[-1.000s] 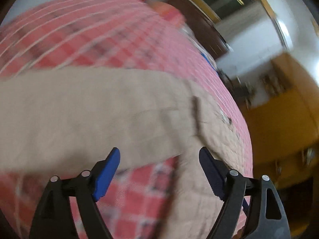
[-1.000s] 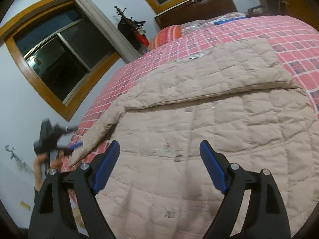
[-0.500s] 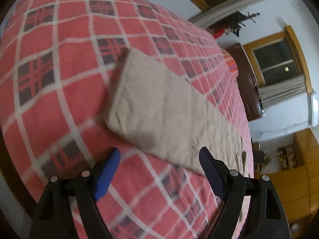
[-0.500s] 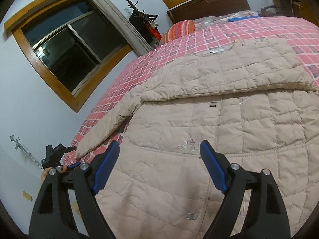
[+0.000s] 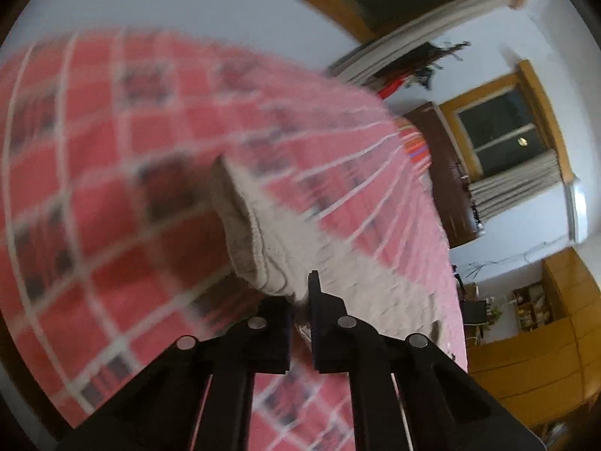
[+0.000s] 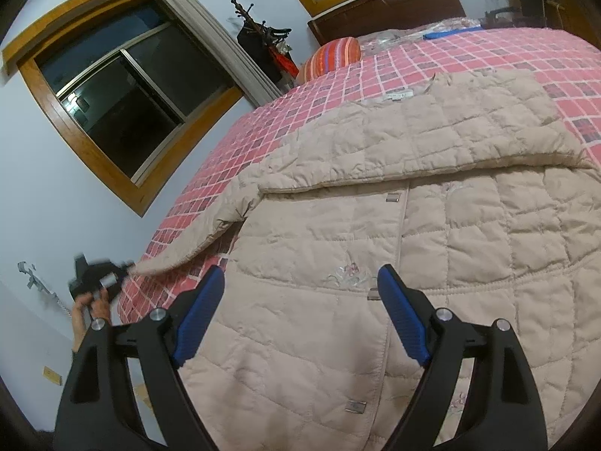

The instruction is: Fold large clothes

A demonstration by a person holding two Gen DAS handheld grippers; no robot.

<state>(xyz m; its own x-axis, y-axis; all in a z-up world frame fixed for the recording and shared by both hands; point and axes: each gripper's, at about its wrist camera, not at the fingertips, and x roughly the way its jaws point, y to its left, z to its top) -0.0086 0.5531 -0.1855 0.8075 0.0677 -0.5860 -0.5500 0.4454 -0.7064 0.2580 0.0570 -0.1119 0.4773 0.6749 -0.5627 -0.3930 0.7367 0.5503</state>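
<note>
A beige quilted jacket [image 6: 375, 225] lies spread flat on a bed with a red checked bedspread [image 6: 432, 60], one sleeve [image 6: 195, 240] reaching out to the bed's edge. The left gripper [image 5: 300, 300] has its fingers pressed together on that sleeve's cuff [image 5: 259, 248] — the view is blurred. The right gripper [image 6: 300, 312] hangs over the jacket's front with its blue-padded fingers spread wide — touching nothing.

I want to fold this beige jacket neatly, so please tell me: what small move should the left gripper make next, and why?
Probably lift the sleeve cuff and carry it across onto the jacket body. The left gripper looks shut on the cuff at the bed's edge, the sleeve lies stretched out sideways, and the right gripper hovers open over the jacket's front.
</note>
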